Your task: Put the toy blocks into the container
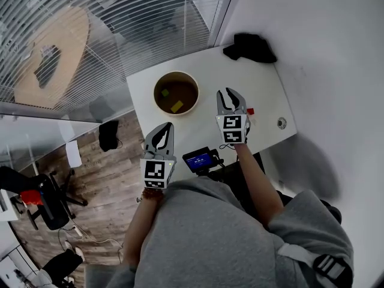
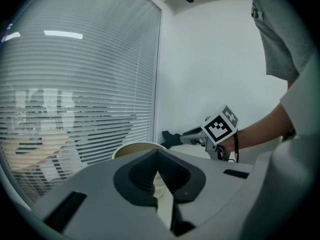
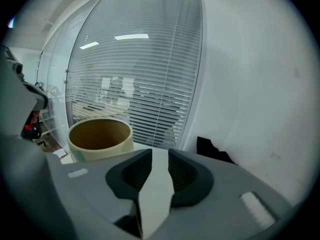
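A round cream container (image 1: 196, 87) stands on the white table (image 1: 204, 65), with a green block (image 1: 164, 92) and a yellow block (image 1: 177, 106) inside it. A small red block (image 1: 250, 111) lies on the table just right of my right gripper (image 1: 231, 93). That gripper hovers right of the container, open, with only bare table showing between its jaws (image 3: 160, 153). The container (image 3: 100, 145) sits ahead and to the left in the right gripper view. My left gripper (image 1: 165, 127) hangs over the table's near edge below the container, shut with nothing held (image 2: 158, 155).
A black cloth (image 1: 251, 47) lies at the table's far right corner. Near the right edge sits a small round metal fitting (image 1: 281, 123). A black device with a blue screen (image 1: 200, 159) is at the front edge. Glass wall with blinds (image 3: 135, 84) runs behind the table.
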The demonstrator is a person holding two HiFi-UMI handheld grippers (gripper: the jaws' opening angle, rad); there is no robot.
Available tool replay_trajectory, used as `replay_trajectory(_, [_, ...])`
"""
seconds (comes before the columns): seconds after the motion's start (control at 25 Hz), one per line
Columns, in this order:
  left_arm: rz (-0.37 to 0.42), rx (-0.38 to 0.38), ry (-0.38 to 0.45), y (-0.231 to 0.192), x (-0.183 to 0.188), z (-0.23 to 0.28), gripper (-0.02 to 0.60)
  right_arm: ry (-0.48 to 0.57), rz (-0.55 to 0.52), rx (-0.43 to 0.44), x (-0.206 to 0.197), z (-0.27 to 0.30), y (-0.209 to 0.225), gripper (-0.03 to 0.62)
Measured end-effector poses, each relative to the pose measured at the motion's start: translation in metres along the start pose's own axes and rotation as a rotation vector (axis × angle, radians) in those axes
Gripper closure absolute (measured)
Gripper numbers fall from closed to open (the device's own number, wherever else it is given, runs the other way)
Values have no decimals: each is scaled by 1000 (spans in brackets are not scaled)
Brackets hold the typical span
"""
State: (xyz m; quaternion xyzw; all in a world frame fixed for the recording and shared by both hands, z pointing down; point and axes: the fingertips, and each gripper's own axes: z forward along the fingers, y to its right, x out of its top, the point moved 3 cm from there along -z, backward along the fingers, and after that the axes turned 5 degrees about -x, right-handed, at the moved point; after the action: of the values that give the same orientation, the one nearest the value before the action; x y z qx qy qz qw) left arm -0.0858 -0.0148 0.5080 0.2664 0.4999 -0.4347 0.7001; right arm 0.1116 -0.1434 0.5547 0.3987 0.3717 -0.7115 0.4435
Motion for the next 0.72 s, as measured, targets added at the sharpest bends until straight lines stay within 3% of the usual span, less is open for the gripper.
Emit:
replay_trajectory(0.28, [9,-16,-17,3,-3,4,574,-77,17,-58,-36,-2,34,462])
replay_trajectory(0.72, [22,-18,-24,6,-3,6,574,-201,-5,-62,-100,-10,60,405])
